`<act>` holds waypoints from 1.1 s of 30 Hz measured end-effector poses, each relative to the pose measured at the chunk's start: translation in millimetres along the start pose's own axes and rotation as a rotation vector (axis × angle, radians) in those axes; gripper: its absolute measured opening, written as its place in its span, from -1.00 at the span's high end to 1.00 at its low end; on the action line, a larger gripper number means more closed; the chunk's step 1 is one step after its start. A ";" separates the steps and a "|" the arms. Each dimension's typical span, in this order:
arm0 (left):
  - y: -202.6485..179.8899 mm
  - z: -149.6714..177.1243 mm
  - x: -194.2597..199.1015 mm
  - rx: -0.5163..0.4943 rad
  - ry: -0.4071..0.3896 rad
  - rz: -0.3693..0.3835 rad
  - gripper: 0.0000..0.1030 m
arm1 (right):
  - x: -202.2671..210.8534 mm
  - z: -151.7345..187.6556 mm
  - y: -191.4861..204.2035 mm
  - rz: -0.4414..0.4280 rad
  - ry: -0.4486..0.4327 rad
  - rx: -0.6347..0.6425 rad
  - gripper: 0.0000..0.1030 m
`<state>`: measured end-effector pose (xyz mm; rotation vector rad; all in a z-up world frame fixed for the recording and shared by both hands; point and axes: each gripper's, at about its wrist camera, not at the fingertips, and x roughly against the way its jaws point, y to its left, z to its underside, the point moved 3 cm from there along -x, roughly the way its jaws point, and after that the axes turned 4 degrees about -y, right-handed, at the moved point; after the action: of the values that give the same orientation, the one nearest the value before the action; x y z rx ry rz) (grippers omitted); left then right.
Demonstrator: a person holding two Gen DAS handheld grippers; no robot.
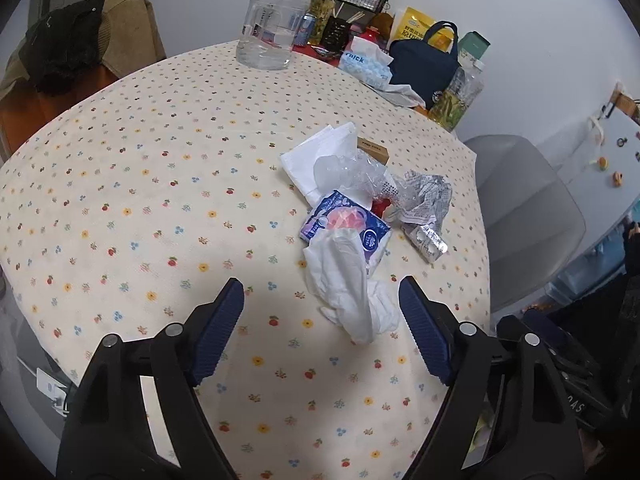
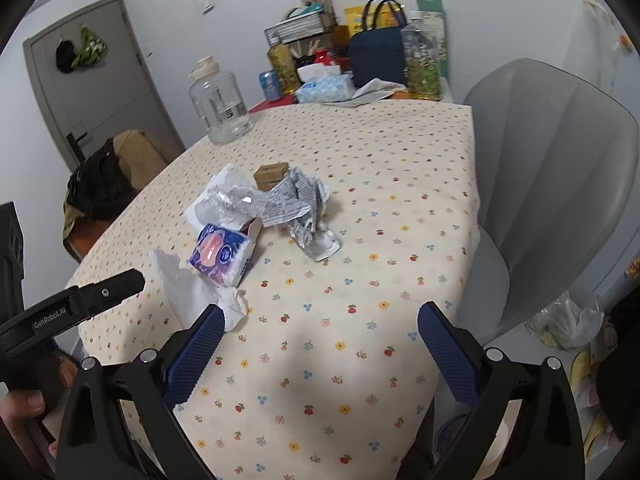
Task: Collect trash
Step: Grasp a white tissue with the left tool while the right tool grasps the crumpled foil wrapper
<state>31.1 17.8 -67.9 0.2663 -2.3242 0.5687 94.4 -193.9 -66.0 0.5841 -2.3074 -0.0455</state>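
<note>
A pile of trash lies on the flowered tablecloth (image 1: 140, 200): a crumpled white tissue (image 1: 348, 296), a blue tissue packet (image 1: 344, 226), clear crushed plastic (image 1: 352, 168), crumpled printed paper (image 1: 428, 196), a foil blister strip (image 1: 430, 242) and a small brown box (image 1: 374, 148). My left gripper (image 1: 322, 332) is open, its fingers either side of the white tissue's near end, above the cloth. My right gripper (image 2: 320, 356) is open and empty over bare cloth, nearer than the pile; the tissue (image 2: 192, 292) and packet (image 2: 222, 254) lie ahead to its left.
A clear water jug (image 1: 270, 24), tissue box (image 1: 366, 66), navy bag (image 1: 426, 66), bottles and a wire basket crowd the table's far end. A grey chair (image 2: 552, 184) stands at the right edge. A chair with dark clothes (image 1: 72, 52) stands far left. A bag-lined bin (image 2: 568, 320) sits on the floor.
</note>
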 end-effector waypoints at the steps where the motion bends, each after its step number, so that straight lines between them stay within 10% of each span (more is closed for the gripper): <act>1: -0.6 0.8 -2.4 0.002 0.003 0.000 -0.45 | -2.9 -0.2 1.4 -0.005 0.004 0.012 -0.81; 9: -11.3 6.2 -35.8 0.006 0.052 -0.010 0.00 | -25.4 -0.3 -3.6 -0.007 0.037 0.022 -0.61; 13: -8.2 3.9 -43.5 0.003 0.038 -0.030 0.94 | -34.9 -2.8 -7.5 -0.014 0.048 0.010 -0.56; 33: 62.8 -63.9 -23.5 0.116 -0.140 -0.120 0.94 | -75.0 -63.8 19.5 -0.041 0.050 0.073 -0.36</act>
<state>64.9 103.9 -63.3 0.5107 -2.3929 0.6436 176.3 -136.0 -65.5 0.6628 -2.2567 0.0337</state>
